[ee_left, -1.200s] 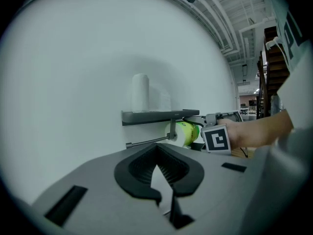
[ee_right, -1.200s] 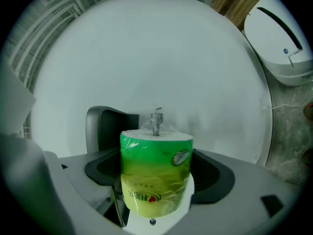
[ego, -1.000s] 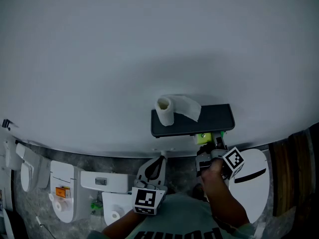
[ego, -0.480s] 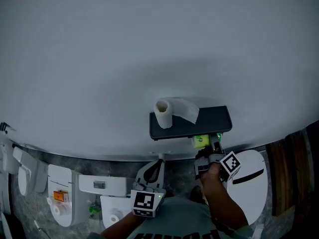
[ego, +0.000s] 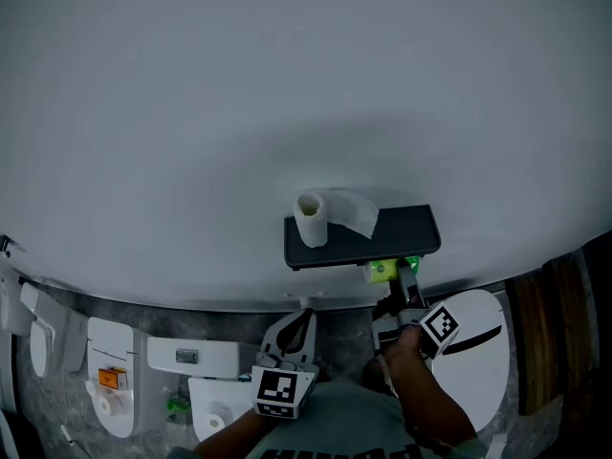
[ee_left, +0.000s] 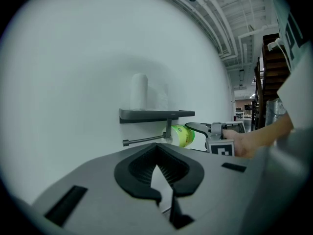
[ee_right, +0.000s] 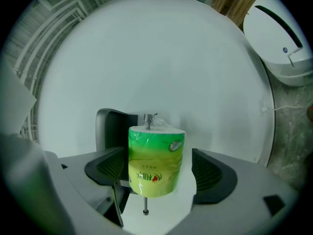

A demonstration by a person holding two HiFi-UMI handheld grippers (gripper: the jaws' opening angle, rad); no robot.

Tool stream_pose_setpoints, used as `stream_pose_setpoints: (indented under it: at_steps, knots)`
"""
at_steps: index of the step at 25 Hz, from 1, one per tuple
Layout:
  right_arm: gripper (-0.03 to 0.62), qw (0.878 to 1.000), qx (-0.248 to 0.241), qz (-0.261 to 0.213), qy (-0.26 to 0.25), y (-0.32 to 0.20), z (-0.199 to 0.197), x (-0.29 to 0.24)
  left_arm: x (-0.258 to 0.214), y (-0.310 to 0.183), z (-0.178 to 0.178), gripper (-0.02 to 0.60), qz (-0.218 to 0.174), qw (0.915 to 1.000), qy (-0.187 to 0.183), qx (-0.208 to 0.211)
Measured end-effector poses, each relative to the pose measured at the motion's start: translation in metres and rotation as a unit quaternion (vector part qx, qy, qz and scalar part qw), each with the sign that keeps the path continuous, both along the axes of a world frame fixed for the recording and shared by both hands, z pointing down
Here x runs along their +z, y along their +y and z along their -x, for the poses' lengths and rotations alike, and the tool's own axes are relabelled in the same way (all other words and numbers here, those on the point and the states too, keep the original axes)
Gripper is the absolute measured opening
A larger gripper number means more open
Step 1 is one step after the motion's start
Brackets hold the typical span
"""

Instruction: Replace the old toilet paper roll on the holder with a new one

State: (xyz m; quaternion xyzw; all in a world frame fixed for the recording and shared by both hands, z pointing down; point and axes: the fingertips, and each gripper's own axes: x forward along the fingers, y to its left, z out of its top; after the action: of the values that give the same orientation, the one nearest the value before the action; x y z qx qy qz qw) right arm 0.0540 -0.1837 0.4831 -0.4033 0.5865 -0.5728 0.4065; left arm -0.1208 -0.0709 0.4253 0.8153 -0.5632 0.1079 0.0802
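Observation:
A dark wall shelf (ego: pixel 406 231) carries the old white roll (ego: pixel 313 219), standing upright at its left end with a loose sheet draped beside it. Under the shelf, the new green-wrapped roll (ego: pixel 382 271) sits threaded on the holder rod (ee_left: pixel 144 140). In the right gripper view the rod pokes out of both ends of the green roll (ee_right: pixel 155 160). My right gripper (ego: pixel 402 277) is open, with its jaws on either side of the roll and a gap showing on the right. My left gripper (ego: pixel 303 314) hangs lower, shut and empty, well short of the shelf (ee_left: pixel 156 114).
White toilet fixtures (ego: pixel 120 371) line the floor at lower left. A white lidded bin (ego: pixel 478 352) stands at the right, beside a wooden panel (ego: pixel 559 323). The wall fills the rest of the head view.
The right gripper has drawn back slightly from the green roll, which stays under the shelf. The left gripper has hardly moved.

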Motion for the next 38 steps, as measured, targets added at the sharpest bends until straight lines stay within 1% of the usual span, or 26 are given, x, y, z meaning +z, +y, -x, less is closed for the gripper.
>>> stream_pose_setpoints:
  at_steps: [3,7,8,9,10,12,13,15,16,17,18,19,20,21,22,23,24,25,26,27,29,32,35,38]
  knots:
    - [0.430,1.000,-0.005,0.006,0.009,0.016,-0.002,0.002,0.001,0.001,-0.003,0.005,0.001,1.0000,0.005,0.006]
    - [0.428,1.000,-0.008,-0.001,0.025,0.035,-0.007,-0.005,0.004,0.002,-0.009,0.005,0.004,0.9998,0.012,0.015]
    - [0.423,1.000,-0.007,-0.004,0.029,0.040,-0.009,-0.007,0.005,0.002,-0.010,0.005,0.005,0.9997,0.014,0.018]
    - [0.404,0.999,-0.006,-0.008,0.036,0.044,-0.011,-0.010,0.007,0.003,-0.012,0.005,0.007,0.9996,0.015,0.022]
    - [0.374,0.999,-0.004,-0.011,0.045,0.049,-0.013,-0.013,0.008,0.003,-0.014,0.005,0.008,0.9995,0.016,0.025]
    - [0.278,0.997,-0.002,-0.020,0.070,0.057,-0.017,-0.021,0.010,0.002,-0.018,0.005,0.011,0.9993,0.018,0.032]
    - [0.245,0.996,-0.001,-0.027,0.087,0.060,-0.018,-0.026,0.011,0.002,-0.020,0.005,0.012,0.9991,0.021,0.034]
    - [0.157,0.990,-0.004,-0.040,0.134,0.066,-0.021,-0.034,0.014,0.001,-0.023,0.005,0.015,0.9988,0.025,0.038]
    - [0.113,0.985,-0.007,-0.044,0.167,0.069,-0.022,-0.037,0.015,0.001,-0.025,0.005,0.017,0.9987,0.027,0.040]
    - [0.064,0.977,-0.012,-0.049,0.209,0.072,-0.022,-0.039,0.016,0.001,-0.026,0.005,0.018,0.9986,0.029,0.041]
    - [0.035,0.963,-0.021,-0.060,0.262,0.075,-0.022,-0.042,0.016,0.001,-0.027,0.005,0.019,0.9985,0.031,0.042]
    - [0.015,0.944,-0.032,-0.079,0.320,0.077,-0.020,-0.046,0.017,0.002,-0.027,0.005,0.020,0.9984,0.033,0.042]
    - [0.011,0.919,-0.044,-0.101,0.379,0.079,-0.017,-0.052,0.018,0.002,-0.027,0.005,0.020,0.9983,0.036,0.040]
    - [0.011,0.890,-0.055,-0.123,0.435,0.081,-0.013,-0.058,0.018,0.001,-0.026,0.005,0.020,0.9983,0.038,0.038]
    - [0.009,0.861,-0.063,-0.142,0.485,0.084,-0.008,-0.064,0.017,0.000,-0.025,0.005,0.019,0.9984,0.039,0.036]
    - [0.009,0.834,-0.069,-0.158,0.525,0.086,-0.004,-0.069,0.016,-0.002,-0.023,0.005,0.017,0.9986,0.040,0.031]
    - [0.009,0.812,-0.074,-0.172,0.553,0.088,0.000,-0.074,0.015,-0.004,-0.020,0.005,0.015,0.9987,0.040,0.027]
    - [0.008,0.796,-0.076,-0.181,0.573,0.090,0.003,-0.077,0.015,-0.005,-0.017,0.005,0.013,0.9988,0.041,0.022]
    - [0.008,0.785,-0.078,-0.186,0.586,0.093,0.005,-0.079,0.015,-0.004,-0.014,0.005,0.012,0.9989,0.042,0.018]
    - [0.008,0.777,-0.078,-0.188,0.596,0.096,0.006,-0.079,0.015,-0.003,-0.012,0.005,0.010,0.9989,0.044,0.015]
    - [0.008,0.765,-0.079,-0.187,0.611,0.103,0.008,-0.078,0.013,0.001,-0.010,0.005,0.004,0.9986,0.051,0.015]
    - [0.008,0.754,-0.083,-0.183,0.626,0.114,0.013,-0.075,0.015,0.007,-0.008,0.005,-0.002,0.9977,0.066,0.017]
    - [0.008,0.749,-0.087,-0.177,0.632,0.121,0.018,-0.074,0.021,0.014,-0.007,0.005,-0.003,0.9966,0.081,0.018]
    - [0.008,0.748,-0.088,-0.180,0.633,0.129,0.021,-0.078,0.024,0.022,-0.007,0.005,0.003,0.9964,0.081,0.024]
